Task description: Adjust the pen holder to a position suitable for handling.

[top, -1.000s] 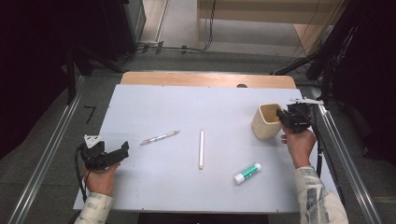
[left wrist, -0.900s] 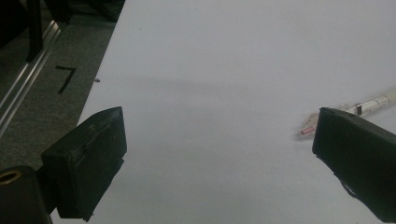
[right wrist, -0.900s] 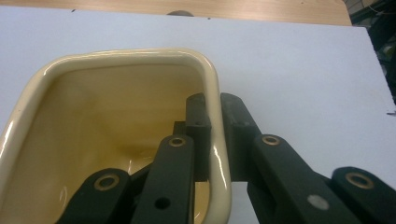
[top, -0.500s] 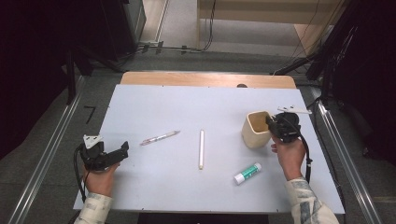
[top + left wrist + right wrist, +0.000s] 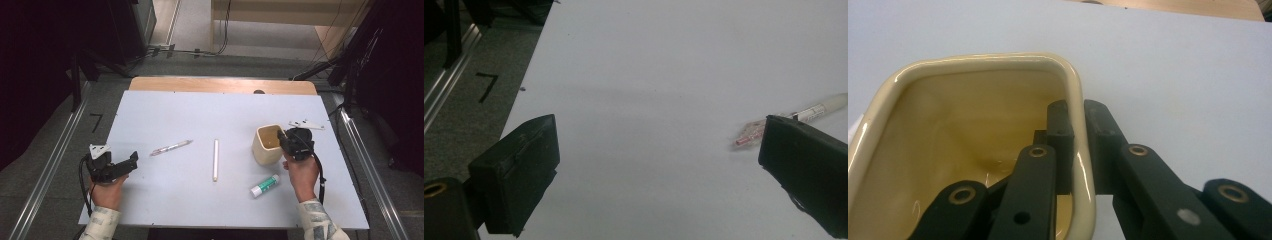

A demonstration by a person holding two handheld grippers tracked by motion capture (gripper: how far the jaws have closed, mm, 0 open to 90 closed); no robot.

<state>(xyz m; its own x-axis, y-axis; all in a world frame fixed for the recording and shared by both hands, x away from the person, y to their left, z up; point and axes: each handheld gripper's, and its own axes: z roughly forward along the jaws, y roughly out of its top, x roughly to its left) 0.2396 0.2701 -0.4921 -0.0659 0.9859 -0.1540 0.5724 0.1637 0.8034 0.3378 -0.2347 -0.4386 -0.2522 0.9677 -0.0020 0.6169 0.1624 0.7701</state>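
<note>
A cream square cup (image 5: 266, 144) stands upright on the white table (image 5: 210, 110), right of the middle. My right gripper (image 5: 285, 137) is shut on its right wall, one jaw inside and one outside, as the right gripper view shows at the cup (image 5: 973, 130) rim under my right gripper (image 5: 1076, 142). My left gripper (image 5: 131, 162) rests near the table's front left, open with nothing between its jaws. In the left gripper view my left gripper (image 5: 659, 165) faces bare table, and a clear pen (image 5: 804, 117) lies just beyond the right jaw.
The clear pen (image 5: 171, 147) lies left of centre. A white stick (image 5: 215, 159) lies lengthwise in the middle. A white glue stick with a green cap (image 5: 264, 185) sits in front of the cup. Metal rails (image 5: 55, 165) run along both table sides.
My right gripper has carried the cup from the table's right edge leftward and toward the front. The left gripper has stayed put.
</note>
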